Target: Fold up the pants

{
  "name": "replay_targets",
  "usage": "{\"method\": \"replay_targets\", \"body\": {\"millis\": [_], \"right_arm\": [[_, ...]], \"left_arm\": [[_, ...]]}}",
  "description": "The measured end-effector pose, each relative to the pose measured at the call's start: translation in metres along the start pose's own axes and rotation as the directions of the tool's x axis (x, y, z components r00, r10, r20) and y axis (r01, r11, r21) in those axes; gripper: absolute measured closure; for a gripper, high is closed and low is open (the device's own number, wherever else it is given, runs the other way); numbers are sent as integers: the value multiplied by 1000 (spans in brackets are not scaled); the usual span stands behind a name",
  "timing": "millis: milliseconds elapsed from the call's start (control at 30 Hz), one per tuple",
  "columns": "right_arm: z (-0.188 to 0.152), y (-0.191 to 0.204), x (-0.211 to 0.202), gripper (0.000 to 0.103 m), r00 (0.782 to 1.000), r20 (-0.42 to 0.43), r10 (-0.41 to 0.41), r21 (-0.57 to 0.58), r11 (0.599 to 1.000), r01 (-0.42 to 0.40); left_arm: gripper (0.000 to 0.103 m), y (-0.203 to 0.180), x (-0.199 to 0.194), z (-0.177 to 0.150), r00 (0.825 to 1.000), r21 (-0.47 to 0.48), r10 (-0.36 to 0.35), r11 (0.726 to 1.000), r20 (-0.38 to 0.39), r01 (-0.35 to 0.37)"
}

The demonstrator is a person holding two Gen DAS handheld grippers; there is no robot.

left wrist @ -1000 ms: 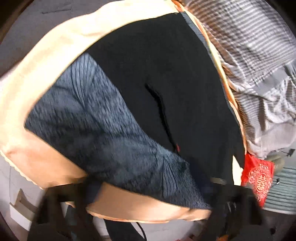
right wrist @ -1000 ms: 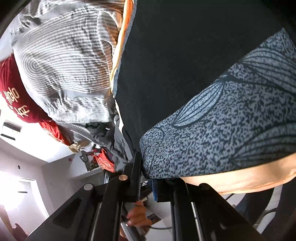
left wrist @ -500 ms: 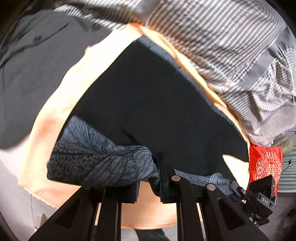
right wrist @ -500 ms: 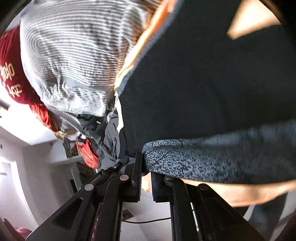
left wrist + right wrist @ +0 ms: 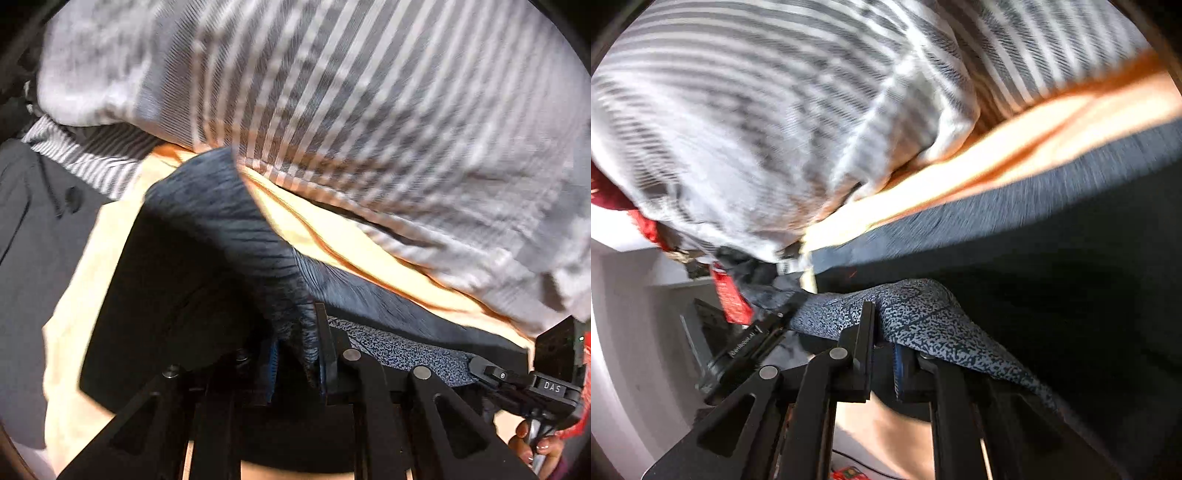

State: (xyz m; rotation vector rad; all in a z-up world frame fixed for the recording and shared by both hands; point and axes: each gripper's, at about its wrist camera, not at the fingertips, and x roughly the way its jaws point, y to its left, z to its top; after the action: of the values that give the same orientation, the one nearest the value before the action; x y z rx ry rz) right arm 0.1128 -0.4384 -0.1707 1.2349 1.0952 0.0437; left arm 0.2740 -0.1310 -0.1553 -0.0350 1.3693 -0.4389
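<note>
Both wrist cams close over the pants point(image 5: 229, 236), looking down past their fingers; both catch striped bedding point(image 5: 757, 110).

Motion-blurred: striped bedding point(image 5: 369, 110), far. Pinched hem of pants point(image 5: 229, 236) hidden between left gripper point(image 5: 295, 354) pads. Partner gripper point(image 5: 532, 384) cut off at right edge.
</note>
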Motion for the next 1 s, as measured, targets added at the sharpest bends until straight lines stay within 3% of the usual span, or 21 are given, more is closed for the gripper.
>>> {"method": "replay_targets", "body": {"millis": [133,200,267,333,433,467,500,600,667,733,833,867,900,933,1000], "right_arm": [[29,-18,31,92,998,-49,-51,-8,999,51],[36,-24,39,91,996,-59,-60,-3,998,60],[41,-29,44,88,995,-72,-69,1,998,70],[48,-30,46,84,993,-87,-75,2,997,76],[52,-23,42,63,992,-107,-66,-8,998,66],[51,-16,37,49,993,-98,-64,-25,998,62],[49,-8,28,41,995,-73,-72,-53,996,68],[34,15,-4,41,994,0,-111,-144,983,110],[19,23,-21,46,993,8,-121,-188,975,120],[-1,23,-25,51,991,-26,-129,-204,971,121],[-25,-6,-14,51,965,-98,-242,-218,952,217],[-28,-22,-6,55,955,-132,-267,-195,951,239],[-30,-42,1,69,950,-174,-259,-136,962,237],[-30,-57,2,74,958,-182,-222,-71,975,212],[-27,-71,-7,72,978,-150,-146,31,988,152]], "left_arm": [[80,1,23,11,999,-12,47,999,-21,-47],[67,-1,18,16,997,-11,82,997,-14,-82],[28,-4,4,20,988,0,153,988,36,-153],[22,-8,-18,22,969,13,216,976,123,-219],[22,-24,-27,16,959,82,256,960,121,-267],[22,-32,-25,10,956,121,272,951,110,-285],[22,-46,-18,0,953,181,288,937,92,-300],[22,-73,3,-25,949,276,311,909,51,-313],[22,-80,18,-42,951,292,310,908,8,-299],[22,-84,33,-55,943,292,331,904,-18,-312],[22,-83,48,-66,925,287,379,888,-17,-359],[19,-83,49,-68,922,286,386,884,-4,-369],[17,-83,50,-68,916,286,402,877,4,-386],[17,-82,49,-68,915,285,403,877,2,-387],[17,-81,46,-68,913,281,408,878,-13,-389]]}}
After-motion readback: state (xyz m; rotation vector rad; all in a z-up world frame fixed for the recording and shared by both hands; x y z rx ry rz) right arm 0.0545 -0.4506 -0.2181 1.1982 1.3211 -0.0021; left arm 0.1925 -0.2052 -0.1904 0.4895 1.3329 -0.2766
